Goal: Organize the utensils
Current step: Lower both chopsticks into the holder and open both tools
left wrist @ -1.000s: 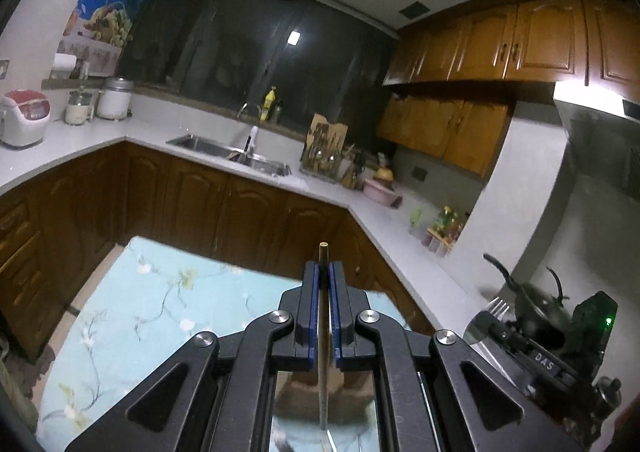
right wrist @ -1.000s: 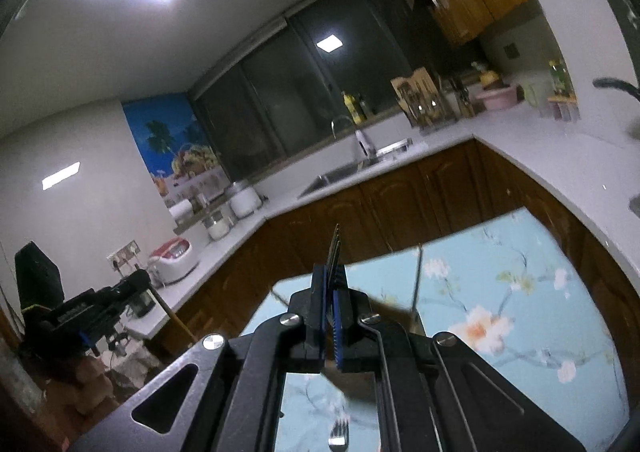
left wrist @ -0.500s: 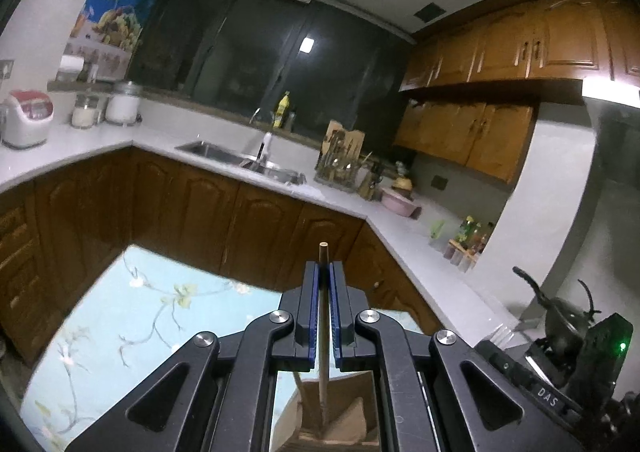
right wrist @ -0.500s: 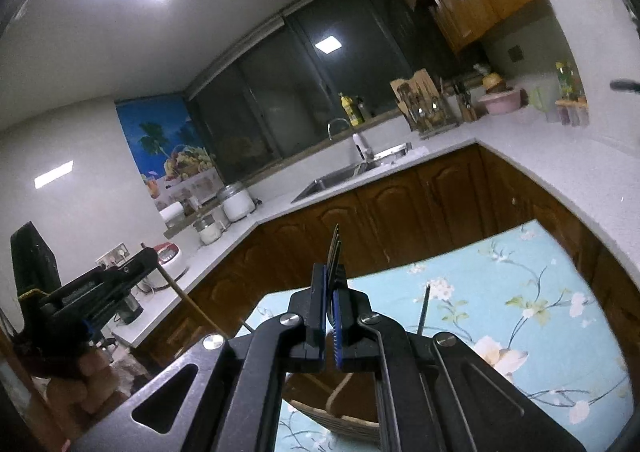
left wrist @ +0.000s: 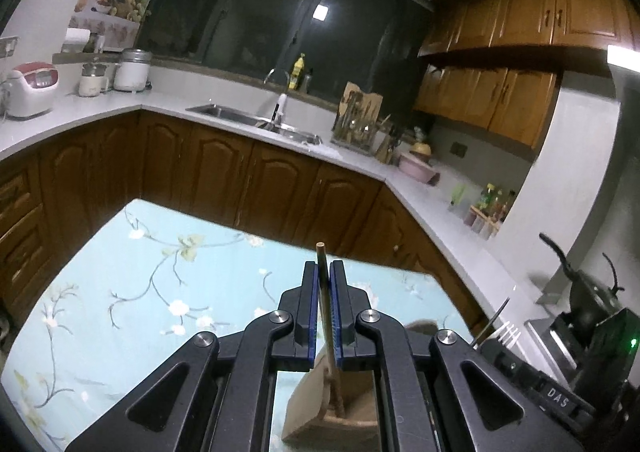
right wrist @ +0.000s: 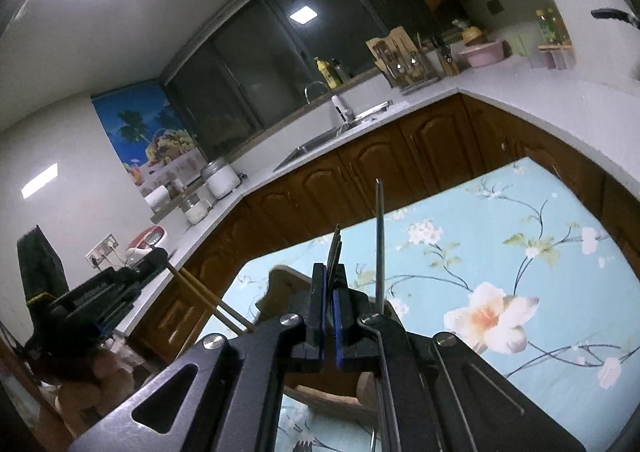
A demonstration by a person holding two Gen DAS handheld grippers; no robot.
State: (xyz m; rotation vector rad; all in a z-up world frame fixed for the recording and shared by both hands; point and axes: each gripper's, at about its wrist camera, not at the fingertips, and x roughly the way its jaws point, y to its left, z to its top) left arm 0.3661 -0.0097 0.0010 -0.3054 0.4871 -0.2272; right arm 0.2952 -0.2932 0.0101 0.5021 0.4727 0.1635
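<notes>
L gripper (left wrist: pixel 325 308) clamps chopstick (left wrist: pixel 326 316), now lowered twd wooden holder (left wrist: pixel 340 420); R gripper (right wrist: pixel 330 316) pinches fork (right wrist: pixel 335 252), 1 drop pending.

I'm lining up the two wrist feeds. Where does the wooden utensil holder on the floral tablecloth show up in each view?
Left wrist: the wooden utensil holder sits at the bottom centre, under the left gripper, its chopstick reaching down into it.
Right wrist: the holder is at lower centre-left, mostly hidden behind the right gripper.
Shared landmark: the sink faucet.
</notes>
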